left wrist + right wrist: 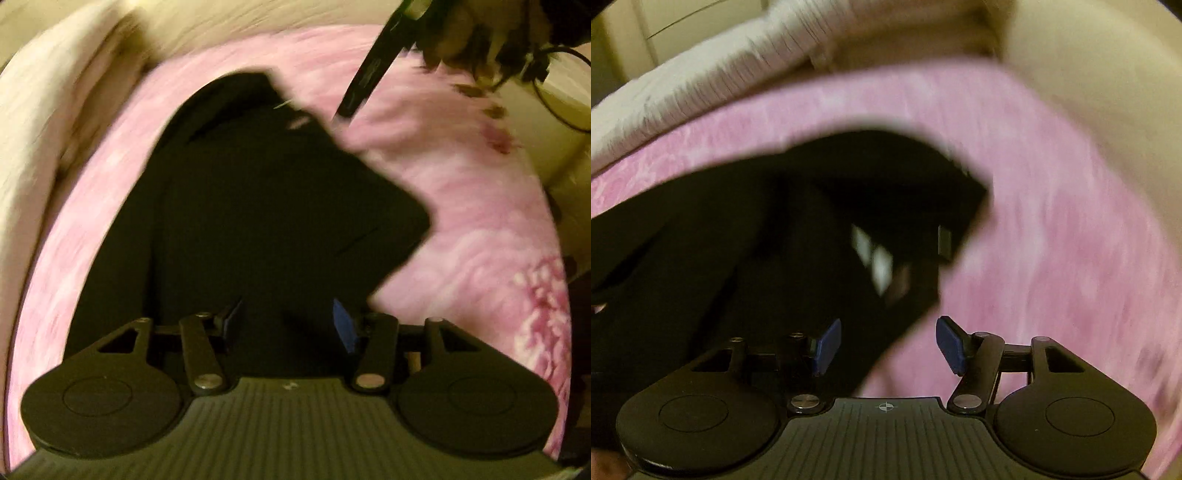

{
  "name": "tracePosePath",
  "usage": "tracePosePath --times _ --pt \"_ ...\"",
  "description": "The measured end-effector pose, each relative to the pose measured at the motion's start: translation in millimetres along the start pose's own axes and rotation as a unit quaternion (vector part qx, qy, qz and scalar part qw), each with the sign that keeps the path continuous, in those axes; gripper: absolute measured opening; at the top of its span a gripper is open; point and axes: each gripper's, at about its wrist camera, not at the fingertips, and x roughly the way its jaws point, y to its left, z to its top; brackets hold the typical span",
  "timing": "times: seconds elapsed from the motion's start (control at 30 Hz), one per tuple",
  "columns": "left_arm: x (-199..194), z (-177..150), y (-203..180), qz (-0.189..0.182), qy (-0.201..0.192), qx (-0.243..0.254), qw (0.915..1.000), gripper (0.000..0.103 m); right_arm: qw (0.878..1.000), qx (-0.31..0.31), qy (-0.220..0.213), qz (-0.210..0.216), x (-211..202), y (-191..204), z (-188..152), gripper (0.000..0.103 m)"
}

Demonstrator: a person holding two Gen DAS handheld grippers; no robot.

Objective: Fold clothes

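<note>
A black garment (258, 206) lies on a pink patterned bedspread (461, 206). In the left wrist view my left gripper (288, 325) is open, its blue pads (343, 325) apart just above the garment's near part. The right gripper (365, 77) shows at the top right, its black finger reaching down to the garment's far right edge. In the right wrist view my right gripper (888, 345) is open, its blue pads (949, 343) apart, with the garment (775, 240) and its white label (875, 258) just ahead. Both views are motion-blurred.
Cream bedding (55, 122) is heaped along the far left of the bedspread; a white ribbed blanket (738, 62) and a cream wall or headboard (1089, 74) lie beyond it. A dark cable (554, 92) hangs at the top right.
</note>
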Motion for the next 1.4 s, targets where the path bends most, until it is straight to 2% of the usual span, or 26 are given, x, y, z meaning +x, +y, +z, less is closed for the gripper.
tracePosePath --times 0.07,0.13,0.23,0.27,0.33,0.37,0.4,0.43,0.5,0.57,0.67,0.83,0.87,0.9,0.93,0.97,1.0,1.1,1.2,1.27,1.33,1.4 --pt "16 17 -28 -0.009 -0.024 0.066 0.9975 0.051 0.998 0.05 0.021 0.032 4 -14 -25 0.061" --pt "32 30 -53 -0.019 -0.042 0.126 0.991 0.051 0.994 0.089 0.026 0.054 8 -24 -39 0.061" --pt "63 45 -76 -0.045 -0.037 0.189 0.9803 0.051 0.987 0.146 0.024 0.068 5 -39 -51 0.061" --pt "69 46 -82 -0.042 -0.032 0.212 0.9758 0.051 0.984 0.157 0.022 0.077 2 -42 -56 0.061" --pt "84 42 -88 -0.033 -0.013 0.245 0.9688 0.042 0.979 0.175 0.024 0.104 -2 -47 -64 0.061" --pt "86 43 -88 -0.027 -0.004 0.248 0.9683 0.034 0.975 0.185 0.027 0.119 -3 -48 -68 0.061" --pt "88 44 -87 -0.022 0.004 0.251 0.9678 0.018 0.97 0.197 0.031 0.136 -5 -49 -74 0.061" --pt "86 47 -84 -0.021 0.007 0.242 0.9701 0.011 0.965 0.21 0.036 0.151 -6 -50 -78 0.061" --pt "73 57 -71 -0.027 0.002 0.192 0.9811 0.008 0.954 0.237 0.045 0.177 -6 -49 -85 0.061" --pt "51 64 -56 -0.032 -0.013 0.145 0.9888 0.007 0.936 0.278 0.05 0.21 -3 -48 -91 0.061" --pt "22 70 -37 -0.032 -0.032 0.093 0.9946 0.006 0.894 0.354 0.051 0.271 3 -49 -88 0.062" --pt "1 85 -31 -0.025 -0.033 0.055 0.9976 0.006 0.832 0.432 0.061 0.343 31 -50 -73 0.066" --pt "1 89 -32 -0.027 -0.032 0.052 0.9978 0.006 0.824 0.439 0.069 0.35 37 -51 -71 0.065" --pt "1 95 -36 -0.031 -0.036 0.052 0.9976 0.006 0.817 0.446 0.078 0.357 41 -54 -68 0.061" --pt "2 101 -40 -0.034 -0.039 0.052 0.9973 0.006 0.809 0.45 0.083 0.37 43 -58 -64 0.047" --pt "2 107 -44 -0.038 -0.043 0.052 0.997 0.006 0.808 0.444 0.083 0.377 43 -63 -58 0.004" --pt "3 115 -49 -0.04 -0.05 0.05 0.9967 0.006 0.82 0.428 0.084 0.37 38 -70 -51 0.002" --pt "11 147 -66 -0.05 -0.081 0.035 0.9948 0.006 0.87 0.357 0.078 0.332 8 -102 -25 0.001" --pt "22 194 -90 -0.057 -0.119 0.015 0.9912 0.006 0.922 0.274 0.069 0.265 -34 -143 1 0.001" --pt "32 224 -107 -0.063 -0.134 0.007 0.9889 0.007 0.954 0.208 0.059 0.205 -64 -168 18 0.001" --pt "42 246 -120 -0.081 -0.138 0.006 0.9871 0.018 0.972 0.162 0.062 0.158 -73 -176 24 0.001" --pt "50 260 -130 -0.111 -0.134 0.01 0.9848 0.019 0.984 0.117 0.071 0.114 -75 -180 26 0.001"
